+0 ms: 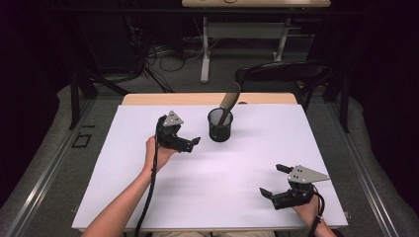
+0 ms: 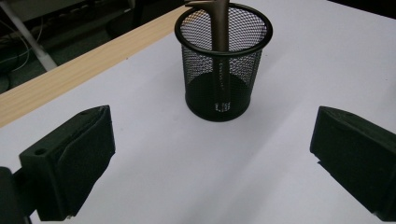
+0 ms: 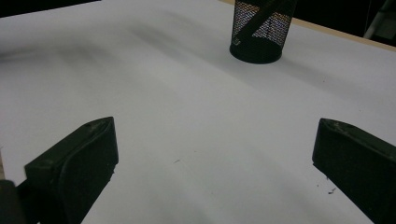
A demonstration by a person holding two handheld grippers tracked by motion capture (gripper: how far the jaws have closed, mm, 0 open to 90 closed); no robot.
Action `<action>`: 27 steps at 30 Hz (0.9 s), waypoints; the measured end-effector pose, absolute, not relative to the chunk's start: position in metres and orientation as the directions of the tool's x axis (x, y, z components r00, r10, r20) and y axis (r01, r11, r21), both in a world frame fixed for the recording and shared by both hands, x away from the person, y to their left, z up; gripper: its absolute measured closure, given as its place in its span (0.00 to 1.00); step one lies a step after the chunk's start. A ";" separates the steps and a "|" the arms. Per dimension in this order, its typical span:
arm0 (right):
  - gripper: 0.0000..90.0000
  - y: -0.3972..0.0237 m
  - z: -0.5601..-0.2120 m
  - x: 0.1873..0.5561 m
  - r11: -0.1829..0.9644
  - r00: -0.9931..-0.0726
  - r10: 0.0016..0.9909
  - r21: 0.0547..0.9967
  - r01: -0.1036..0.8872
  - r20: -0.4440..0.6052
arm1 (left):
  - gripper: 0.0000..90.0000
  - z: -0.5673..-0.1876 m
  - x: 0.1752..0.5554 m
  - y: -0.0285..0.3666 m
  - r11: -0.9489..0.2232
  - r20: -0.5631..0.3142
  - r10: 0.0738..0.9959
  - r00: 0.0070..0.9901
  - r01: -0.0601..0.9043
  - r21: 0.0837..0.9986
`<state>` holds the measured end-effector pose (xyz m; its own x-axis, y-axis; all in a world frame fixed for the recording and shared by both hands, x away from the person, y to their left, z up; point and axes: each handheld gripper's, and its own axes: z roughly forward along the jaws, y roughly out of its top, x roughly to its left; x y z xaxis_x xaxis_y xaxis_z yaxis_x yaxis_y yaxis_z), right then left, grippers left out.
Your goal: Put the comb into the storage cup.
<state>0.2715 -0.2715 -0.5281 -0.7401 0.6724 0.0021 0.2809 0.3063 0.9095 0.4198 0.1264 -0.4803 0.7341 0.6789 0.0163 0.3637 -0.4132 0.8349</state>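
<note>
High view: the mesh cup (image 1: 220, 125) stands upright on the white worktop (image 1: 148, 197), toward the far edge near the centre. A brown spoon-like tool (image 1: 229, 102) rests inside it, its long axis tilted up and toward the far right. The left hand-held gripper (image 1: 189, 143) sits just beside the cup on its left, jaws spread apart with nothing between them, pointing toward the cup. In the left gripper view the cup (image 2: 223, 60) lies straight ahead between the jaw lines, the tool handle (image 2: 220, 23) rising from its rim. The right hand-held gripper (image 1: 272, 180) rests well apart at the near right corner, jaws likewise spread and empty. The left hand is therefore nearer for any reach to the cup.
</note>
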 end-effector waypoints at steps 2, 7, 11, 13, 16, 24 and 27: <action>0.00 -0.272 -0.528 0.271 0.307 -0.740 0.672 0.909 0.282 0.003 | 0.00 -0.480 0.418 0.129 -0.411 0.014 0.682 0.731 0.367 0.835; 0.00 -0.272 -0.528 0.271 0.309 -0.738 0.675 0.908 0.282 0.000 | 0.00 -0.480 0.410 0.139 -0.413 0.020 0.688 0.726 0.368 0.833; 0.00 -0.272 -0.528 0.271 0.307 -0.737 0.676 0.909 0.283 0.001 | 0.00 -0.479 0.404 0.147 -0.412 0.023 0.694 0.720 0.370 0.833; 0.00 -0.272 -0.528 0.271 0.309 -0.737 0.675 0.908 0.284 0.001 | 0.00 -0.480 0.401 0.151 -0.415 0.028 0.696 0.717 0.370 0.831; 0.00 -0.272 -0.528 0.271 0.315 -0.738 0.675 0.905 0.285 -0.002 | 0.00 -0.481 0.395 0.156 -0.408 0.024 0.702 0.712 0.374 0.833; 0.00 -0.270 -0.528 0.271 0.309 -0.739 0.674 0.908 0.282 0.001 | 0.00 -0.484 0.382 0.167 -0.416 0.030 0.703 0.710 0.377 0.828; 0.00 -0.271 -0.528 0.270 0.311 -0.739 0.673 0.907 0.283 -0.001 | 0.00 -0.485 0.377 0.171 -0.413 0.029 0.705 0.709 0.376 0.829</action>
